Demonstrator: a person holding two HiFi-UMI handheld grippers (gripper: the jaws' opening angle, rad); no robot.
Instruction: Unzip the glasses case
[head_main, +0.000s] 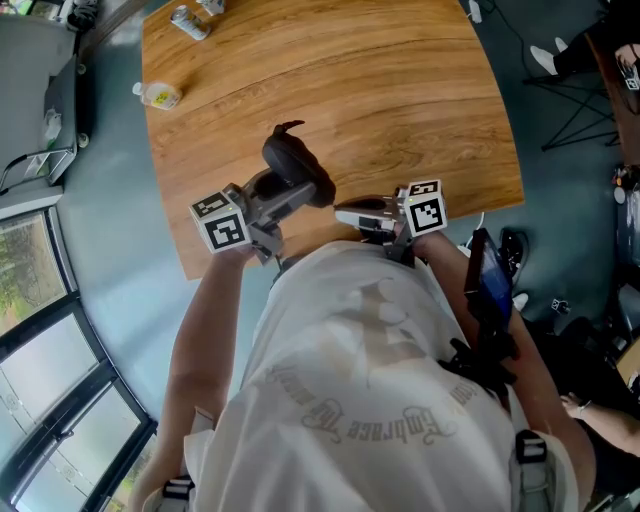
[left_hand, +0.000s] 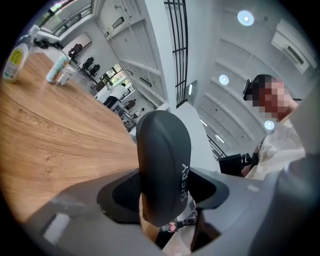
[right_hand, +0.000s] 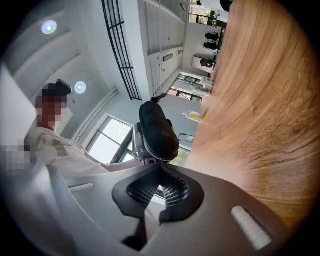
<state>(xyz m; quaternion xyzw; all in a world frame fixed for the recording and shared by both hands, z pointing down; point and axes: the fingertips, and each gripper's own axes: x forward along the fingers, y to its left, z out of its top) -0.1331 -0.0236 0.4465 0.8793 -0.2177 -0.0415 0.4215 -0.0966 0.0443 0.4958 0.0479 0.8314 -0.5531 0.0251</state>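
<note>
So far the unzipping looks barely begun. Closest to the person, the right gripper (right_hand: 160, 175) points toward 9 o'clock at the case, its jaws drawn together at the tips. Whether a zip pull is pinched between them cannot be made out, since the tips sit just under the case's near end, where the view is crowded.

Opposite it, the left gripper (left_hand: 165, 191) has its jaws set wide and clamped on the glasses case (left_hand: 162, 170), one pad against each flank. The case is therefore carried in the air over the near part of the table (head_main: 400, 90) rather than lying on it. It is a dark, rounded shell (printed lettering runs along one side), and the seam that shows along it reads as closed from end to end. A small loop (head_main: 288, 127) sticks up from its far end at 12 o'clock; it may be a strap or the zip tab. Farther out, at about 10 o'clock on the wood, is a small bottle (head_main: 158, 95).

Judged from this, picking up and steadying the case is done. Finding the pull, gripping it and running it round the seam is what remains.
</note>
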